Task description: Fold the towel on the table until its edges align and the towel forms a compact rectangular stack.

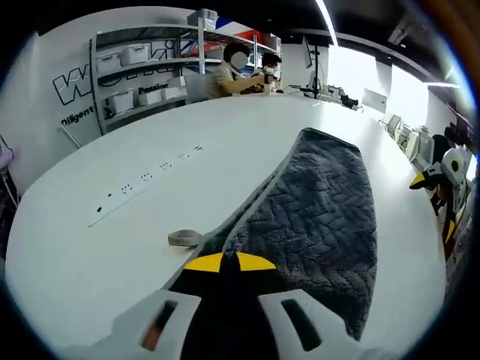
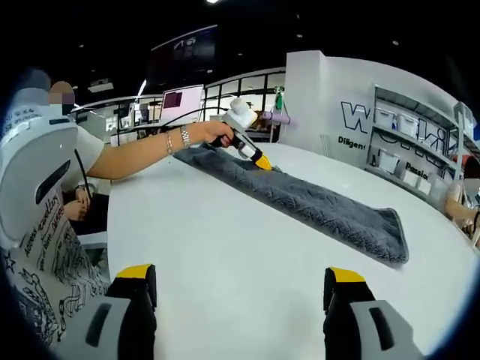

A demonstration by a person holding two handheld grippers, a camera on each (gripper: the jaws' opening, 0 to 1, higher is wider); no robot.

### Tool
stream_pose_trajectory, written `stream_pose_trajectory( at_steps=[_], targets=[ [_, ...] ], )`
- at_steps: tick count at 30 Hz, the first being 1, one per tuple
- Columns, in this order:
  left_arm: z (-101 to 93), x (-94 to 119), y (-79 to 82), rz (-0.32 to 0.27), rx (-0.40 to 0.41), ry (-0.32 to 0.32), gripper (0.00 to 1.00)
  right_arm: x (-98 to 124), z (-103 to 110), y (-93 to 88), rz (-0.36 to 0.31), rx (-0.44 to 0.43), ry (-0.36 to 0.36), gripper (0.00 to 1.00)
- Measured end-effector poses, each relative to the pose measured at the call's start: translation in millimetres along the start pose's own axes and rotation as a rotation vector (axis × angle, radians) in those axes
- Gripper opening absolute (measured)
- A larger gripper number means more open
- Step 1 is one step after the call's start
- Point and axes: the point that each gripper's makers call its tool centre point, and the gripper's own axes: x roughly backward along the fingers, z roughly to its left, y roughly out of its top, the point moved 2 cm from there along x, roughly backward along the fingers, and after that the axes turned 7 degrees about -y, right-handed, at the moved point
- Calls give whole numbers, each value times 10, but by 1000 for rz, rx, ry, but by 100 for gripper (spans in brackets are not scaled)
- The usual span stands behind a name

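On the white bench the grey towel lies as a long narrow strip, prob. folded lengthwise already, running away from the left claw. L claw's yellow tips are shut together on the towel's near end; dark fabric bunches between the jaws, so it reads as pinched, not just resting. Right gripper view shows the same: the towel is stretched along the bench, the left claw nipping one short end, a person's hand w/ bracelet holding the tool. My read: that end is gripped so it can be carried over to the far short edge for the next fold.

Right claw hangs wide open over bare bench, holding nothing, well apart from the towel; likely waiting to take the other corner or pin the strip.

Edges: far end looks squarish, long sides roughly parallel, near end rumpled under the grip. A small grey tag or loop sticks out beside the near corner. A flush socket strip sits to the side, well clear. Plenty of bare bench both sides of the strip and beyond its far end, so the fold path looks unobstructed. Shelving and another person are far back, no issue.
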Motion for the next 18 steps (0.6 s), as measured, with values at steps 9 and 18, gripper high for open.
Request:
stream_pose_trajectory(
  at_steps=[9, 18],
  targets=[
    [77, 17, 148, -17, -32, 41, 6, -8, 7, 6, 1, 4, 3, 96],
    [177, 9, 232, -19, -74, 95, 6, 3, -12, -11, 4, -1, -6, 96]
  ],
)
